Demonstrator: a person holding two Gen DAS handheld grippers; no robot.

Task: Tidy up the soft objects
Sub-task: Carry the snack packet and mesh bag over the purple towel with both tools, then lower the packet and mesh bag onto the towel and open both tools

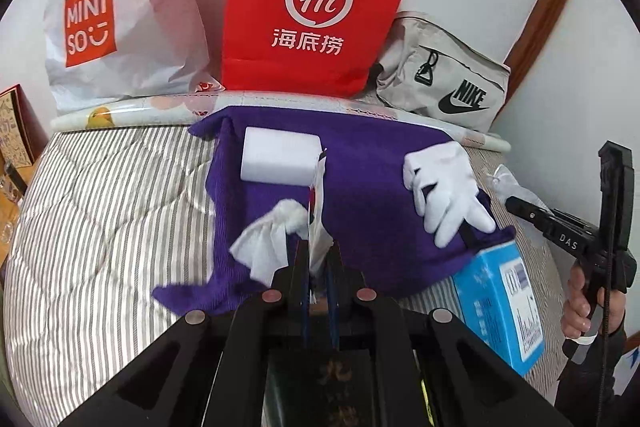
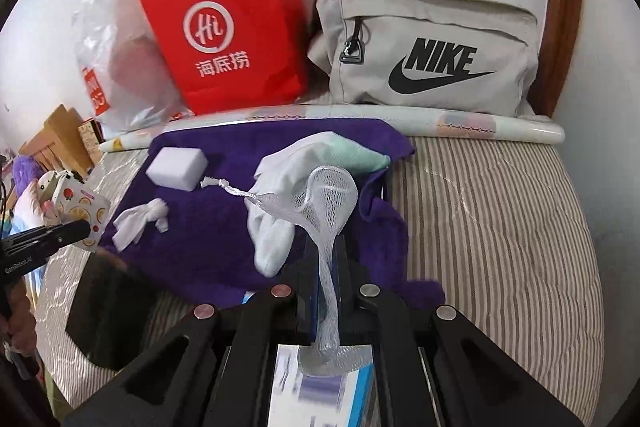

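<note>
Right wrist view: both grippers carry a soft item above the purple towel.

The right gripper [image 2: 322, 259] has its jaws pinched on a white mesh bag [image 2: 330, 195], likely held by its neck so the pouch hangs open and clear of the white sock [image 2: 276, 211] beneath. The left gripper [image 1: 318, 259] is clamped edge-on around a thin printed pouch [image 1: 316, 203]; only the right wrist view reveals its fruit pattern. On the purple towel [image 1: 360, 179] lie a white sponge [image 1: 280, 161] and crumpled tissue [image 1: 264, 243]. A blue box [image 1: 500, 299] shows plainly only from the left wrist.
</note>
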